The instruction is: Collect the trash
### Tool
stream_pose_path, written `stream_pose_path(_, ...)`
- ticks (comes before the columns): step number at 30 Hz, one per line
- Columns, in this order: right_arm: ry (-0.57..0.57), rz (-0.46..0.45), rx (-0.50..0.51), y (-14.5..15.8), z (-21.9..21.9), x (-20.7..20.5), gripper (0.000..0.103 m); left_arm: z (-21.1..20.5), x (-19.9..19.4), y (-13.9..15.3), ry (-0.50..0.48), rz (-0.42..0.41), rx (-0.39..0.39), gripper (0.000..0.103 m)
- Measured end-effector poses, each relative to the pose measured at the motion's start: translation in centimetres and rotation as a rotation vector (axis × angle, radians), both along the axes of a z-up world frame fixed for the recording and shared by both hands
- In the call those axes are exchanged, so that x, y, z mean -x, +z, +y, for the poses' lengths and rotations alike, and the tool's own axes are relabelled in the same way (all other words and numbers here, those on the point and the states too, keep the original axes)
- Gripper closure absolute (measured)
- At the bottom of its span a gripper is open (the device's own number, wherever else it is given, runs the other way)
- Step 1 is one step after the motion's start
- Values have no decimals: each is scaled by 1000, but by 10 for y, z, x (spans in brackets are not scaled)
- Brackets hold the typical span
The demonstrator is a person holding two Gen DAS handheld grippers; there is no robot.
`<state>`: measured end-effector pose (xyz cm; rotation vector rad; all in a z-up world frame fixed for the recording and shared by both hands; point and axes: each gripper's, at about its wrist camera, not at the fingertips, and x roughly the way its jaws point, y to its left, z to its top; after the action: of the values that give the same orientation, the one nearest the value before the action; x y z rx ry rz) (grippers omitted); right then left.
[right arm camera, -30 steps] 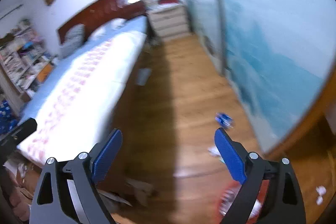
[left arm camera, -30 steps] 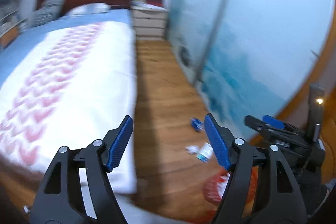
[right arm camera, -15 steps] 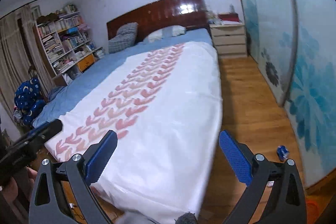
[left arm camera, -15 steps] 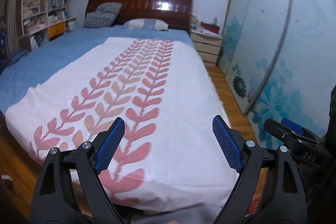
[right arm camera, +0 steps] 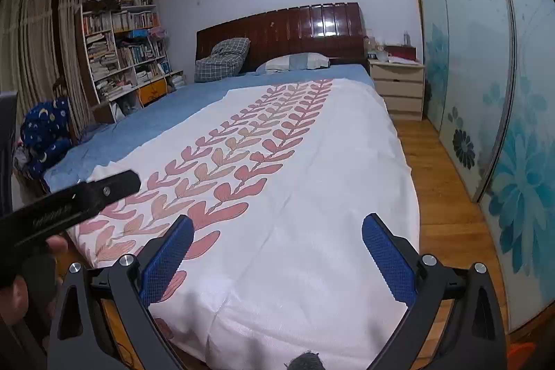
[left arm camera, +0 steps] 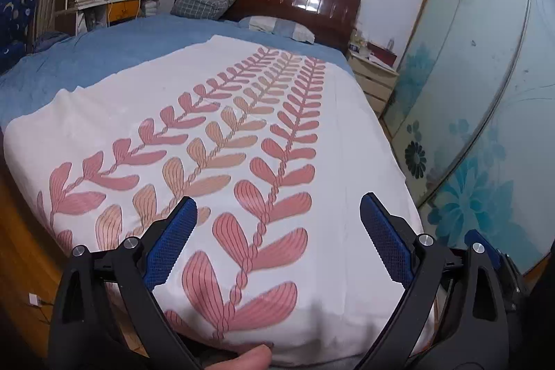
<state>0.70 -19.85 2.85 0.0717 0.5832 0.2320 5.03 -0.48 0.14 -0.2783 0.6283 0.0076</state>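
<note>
**At the foot of the bed: both tongs empty, no trash in frame**

Across the room, the bed (right arm camera: 312, 162) filled both views, its white leaf-print blanket (left arm camera: 242, 144) spread flat over a blue sheet (right arm camera: 173, 113). Wardrobe doors (right arm camera: 485, 92) ran down the right side, leaving a strip of wood floor (right arm camera: 440, 196) between them and the bed. That strip is the likeliest place for litter, but what showed of it was bare. Bookshelf (right arm camera: 121, 47) and nightstand (right arm camera: 397, 89) sat at the far end.

Left tongs (left arm camera: 277, 231) and right tongs (right arm camera: 275, 245) were both released, jaws wide apart, nothing between the pads. Both pointed level over the blanket, which reads as scanning, not reaching.

Trash: not visible in either view. An orange-red scrap at the right view's bottom corner (right arm camera: 520, 351) was too cropped to identify.
</note>
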Motion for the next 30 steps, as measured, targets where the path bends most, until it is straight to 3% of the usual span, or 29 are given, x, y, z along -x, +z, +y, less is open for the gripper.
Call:
stream_pose_path(3,1,56,2,-6,-4,-11,7,2,-5,-4,-5,-8,4,9)
stream_pose_path(8,-7,70,-11,-13,-12,-22,7,2,-4,-9,2,-11,-10,8)
stream_pose_path(30,12,67,30,-14,-7,-18,7,1,8,-2,7,-10,-97,7)
